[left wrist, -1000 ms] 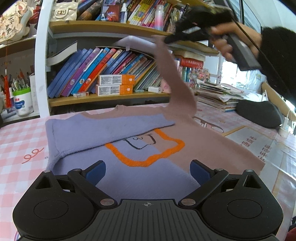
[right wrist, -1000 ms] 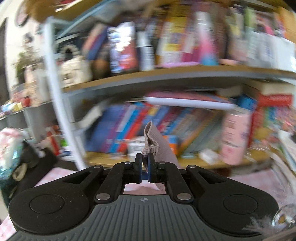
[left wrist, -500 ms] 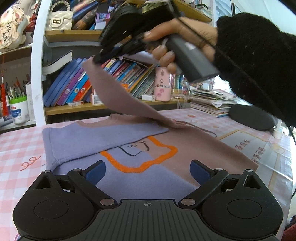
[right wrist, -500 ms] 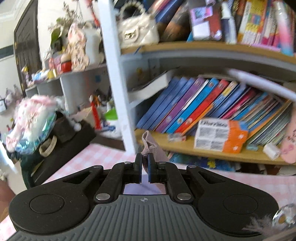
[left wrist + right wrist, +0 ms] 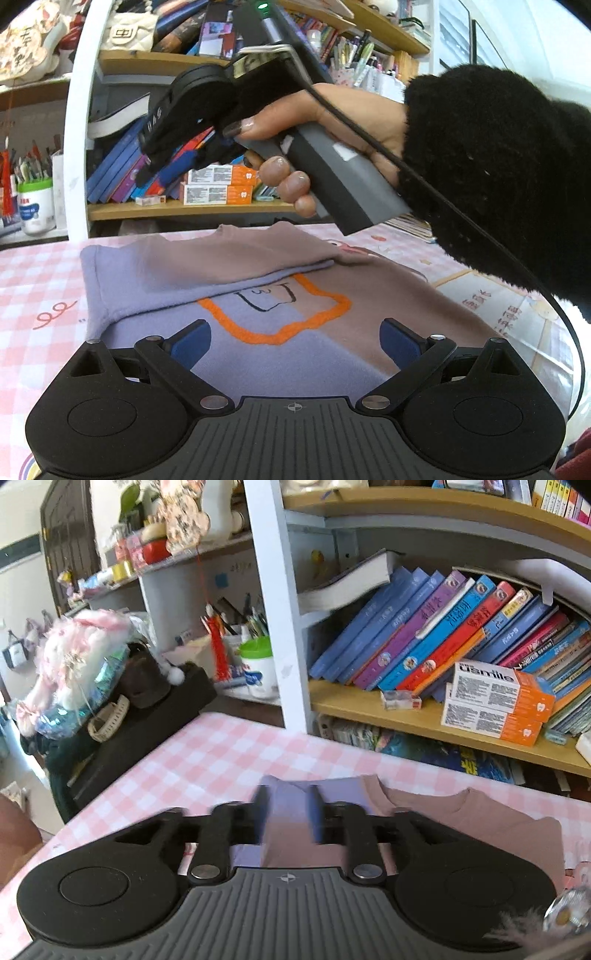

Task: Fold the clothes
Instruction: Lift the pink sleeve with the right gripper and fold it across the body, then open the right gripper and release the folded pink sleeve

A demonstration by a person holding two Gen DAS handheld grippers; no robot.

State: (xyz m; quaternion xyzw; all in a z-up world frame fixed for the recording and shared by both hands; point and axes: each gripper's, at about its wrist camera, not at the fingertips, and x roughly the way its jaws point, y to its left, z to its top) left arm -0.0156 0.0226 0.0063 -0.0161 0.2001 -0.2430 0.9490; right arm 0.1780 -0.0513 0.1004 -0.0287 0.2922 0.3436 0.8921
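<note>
A lilac and mauve sweater (image 5: 280,295) with an orange outline patch lies flat on the pink checked table, both sleeves folded across its chest. My left gripper (image 5: 295,343) is open and empty, low over the sweater's hem. My right gripper (image 5: 162,170) hangs in the air above the sweater's upper left part, held by a hand in a black fuzzy sleeve. In the right wrist view its jaws (image 5: 286,816) stand apart with nothing between them, over the folded mauve sleeve (image 5: 461,816).
A bookshelf (image 5: 184,210) with leaning books and orange boxes runs along the table's far edge. A white jar (image 5: 35,210) stands at the far left. A black bag with a plush toy (image 5: 110,701) sits off the table's left side. Papers (image 5: 498,306) lie at right.
The right gripper carried the mauve sleeve leftward across the sweater, lowered it, and let go. The sleeve now lies flat on the chest. The left gripper has stayed put.
</note>
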